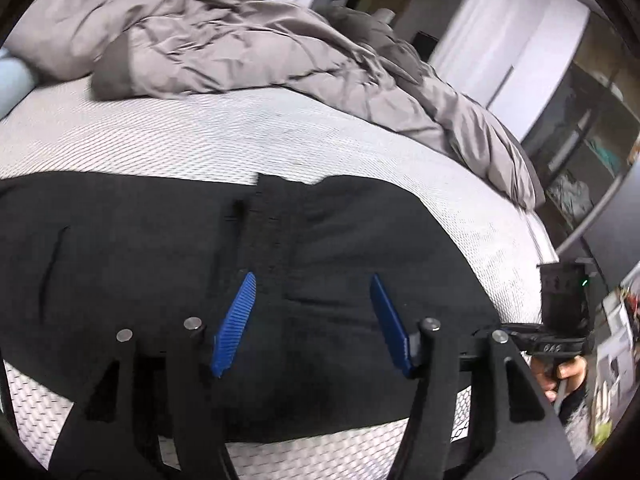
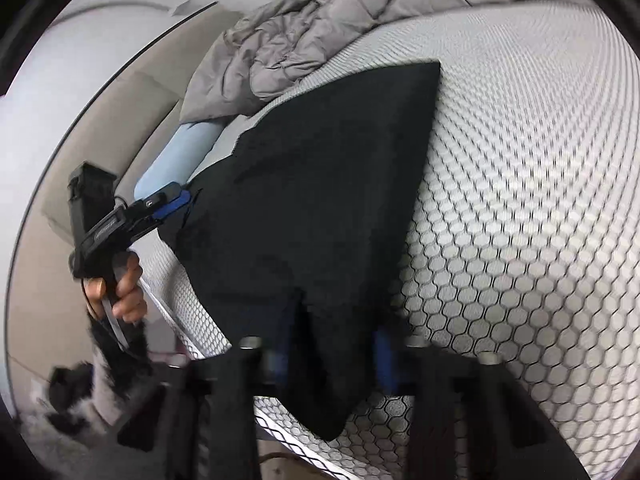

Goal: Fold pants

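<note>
Black pants (image 1: 140,260) lie spread flat on a white honeycomb-mesh mattress (image 1: 200,136). My left gripper (image 1: 312,276) hovers over them, open, blue pads (image 1: 236,320) wide apart with nothing between. The right wrist view shows the same pants (image 2: 320,180) as a dark wedge running away from me. My right gripper (image 2: 332,356) is blurred at their near end, and a ridge of the cloth fills the gap between its blue pads (image 2: 384,356). At the pants' left edge in that view, a hand (image 2: 124,288) holds the left gripper (image 2: 182,202).
A crumpled grey duvet (image 1: 240,40) (image 2: 320,12) is heaped on the far part of the bed. A pale blue roll (image 2: 176,160) lies at the mattress corner. The mattress edge (image 2: 192,320) drops off at the left. Dark shelving (image 1: 580,160) stands beyond the bed.
</note>
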